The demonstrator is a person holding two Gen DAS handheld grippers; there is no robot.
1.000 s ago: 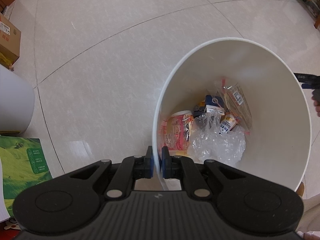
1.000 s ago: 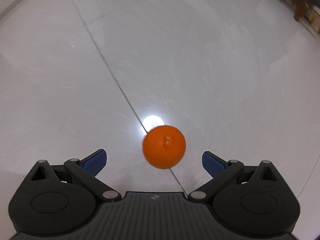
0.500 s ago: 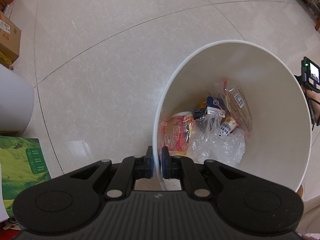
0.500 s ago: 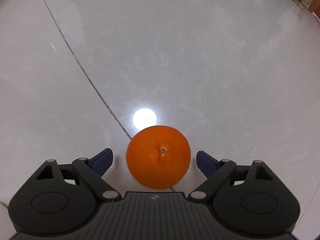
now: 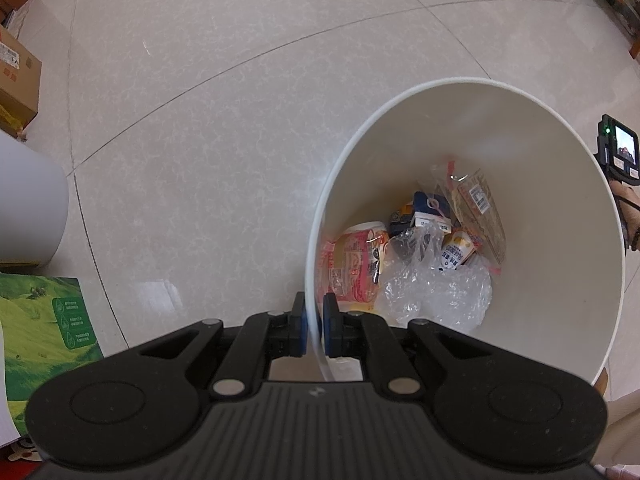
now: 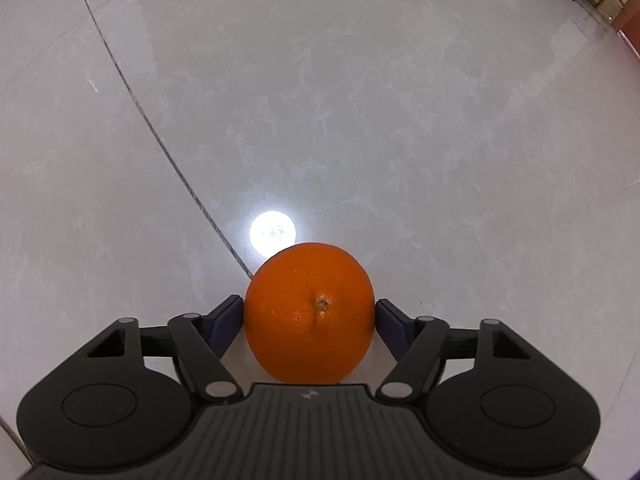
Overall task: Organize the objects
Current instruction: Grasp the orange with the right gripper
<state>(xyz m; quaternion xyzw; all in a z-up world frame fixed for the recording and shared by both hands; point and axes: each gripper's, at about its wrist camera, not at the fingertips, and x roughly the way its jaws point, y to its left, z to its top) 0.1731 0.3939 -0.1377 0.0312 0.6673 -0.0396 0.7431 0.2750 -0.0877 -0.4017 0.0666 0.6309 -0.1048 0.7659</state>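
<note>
Left hand-held gripper (image 5: 314,326) clamps the bin (image 5: 560,280) rim; right hand-held gripper (image 6: 309,316) is closing around the orange (image 6: 310,314).

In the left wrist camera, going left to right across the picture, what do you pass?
Green box → white tiled floor → left gripper clamped on the bin's rim → white bin with wrappers inside → small lit screen at the right edge.

The right gripper (image 6: 310,320) came down over the orange (image 6: 310,312); its jaws are closing, pads now at its sides.
</note>
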